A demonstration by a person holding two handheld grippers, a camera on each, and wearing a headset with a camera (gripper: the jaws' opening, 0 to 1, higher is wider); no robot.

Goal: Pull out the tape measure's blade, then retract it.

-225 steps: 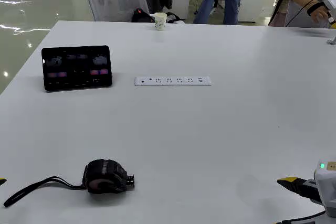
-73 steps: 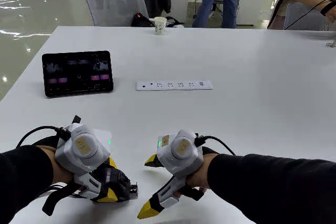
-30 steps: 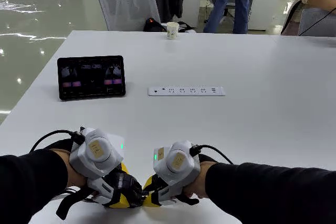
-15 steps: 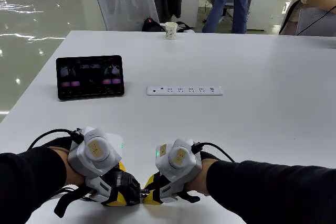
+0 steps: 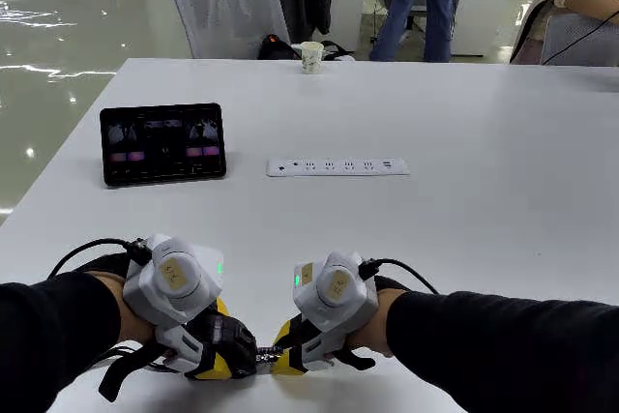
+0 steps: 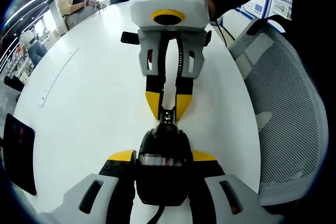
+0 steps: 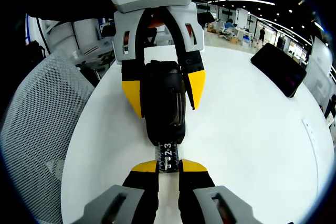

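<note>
The black tape measure lies near the table's front edge, and my left gripper is shut on its case. In the left gripper view the case fills the space between the yellow-tipped jaws of my left gripper. My right gripper faces it from the right, shut on the end of the blade. A short length of blade with printed numbers runs from the case to my right gripper. The right gripper pinches the blade's hook.
A dark tablet stands at the left and a white power strip lies mid-table. A paper cup sits at the far edge, with a mesh chair and people behind. The tape's strap trails left.
Both grippers came in from the sides; the left closed on the case and the right on the blade end. In the last half second the right gripper moved slightly right, baring a short length of blade.
</note>
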